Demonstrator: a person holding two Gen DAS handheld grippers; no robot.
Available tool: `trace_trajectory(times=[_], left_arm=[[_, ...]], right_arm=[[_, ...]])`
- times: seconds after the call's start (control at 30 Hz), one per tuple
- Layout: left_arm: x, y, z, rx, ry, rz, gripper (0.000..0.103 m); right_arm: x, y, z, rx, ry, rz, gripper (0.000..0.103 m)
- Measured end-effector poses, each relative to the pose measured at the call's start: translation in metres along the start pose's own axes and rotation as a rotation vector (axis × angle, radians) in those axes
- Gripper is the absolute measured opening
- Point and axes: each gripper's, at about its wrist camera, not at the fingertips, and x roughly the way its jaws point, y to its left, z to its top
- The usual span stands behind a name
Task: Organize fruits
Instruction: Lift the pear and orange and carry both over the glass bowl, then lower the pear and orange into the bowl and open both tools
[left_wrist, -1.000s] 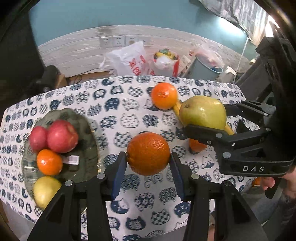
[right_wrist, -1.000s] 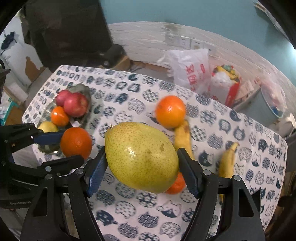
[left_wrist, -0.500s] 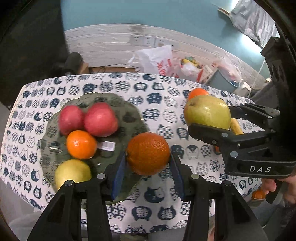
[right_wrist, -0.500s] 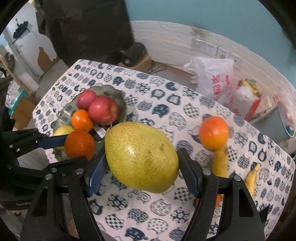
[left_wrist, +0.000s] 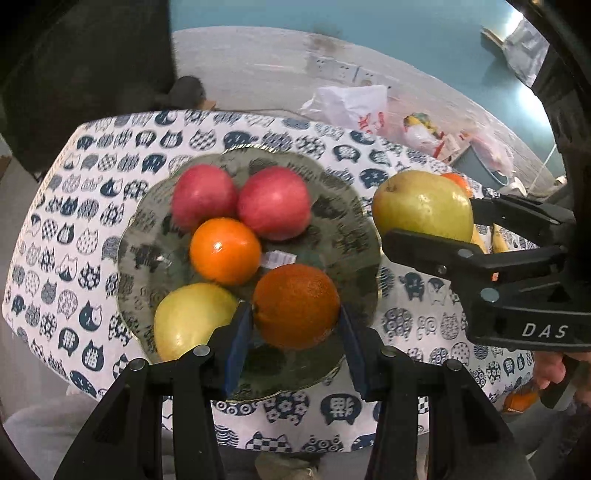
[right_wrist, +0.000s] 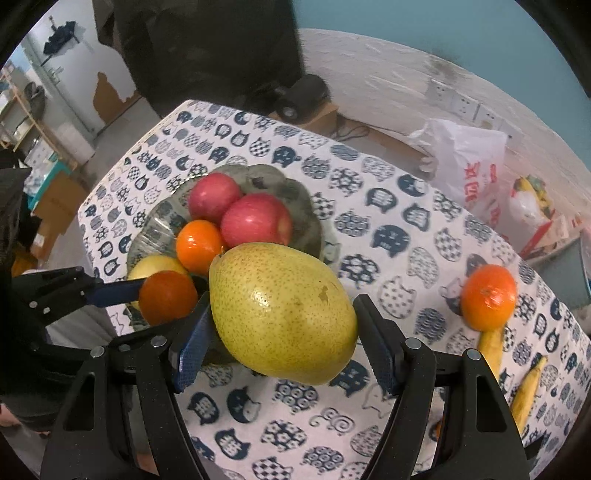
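left claw pinching a dark round orange over the grey glass plate at its 5 o'clock; right claw pinching a big yellow-green pear at the plate's 3 o'clock.

Both hands have travelled across the table toward the glass plate. A second ago the dark orange in the left gripper hung over the bare cat-print cloth, to the right of the plate; now it hangs over the plate itself, close to the small orange and the yellow fruit lying there. The big pear in the right gripper has come along beside it and now reaches the plate's edge. The loose orange and the bananas are left far to the right.
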Motion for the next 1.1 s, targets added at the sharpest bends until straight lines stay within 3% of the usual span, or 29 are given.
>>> trace_trajectory(times=[0.43, 1.1], left_arm=[[0.024, 0.019, -0.016, -0.049, 0.071, -0.022, 0.049], [0.035, 0.026, -0.022, -0.090, 0.128, -0.041, 0.049]], right_arm=[[0.035, 0.030, 0.008, -0.035, 0.057, 0.034, 0.074], [0.066, 0.034, 0.001, -0.025, 0.129, 0.053, 0.074]])
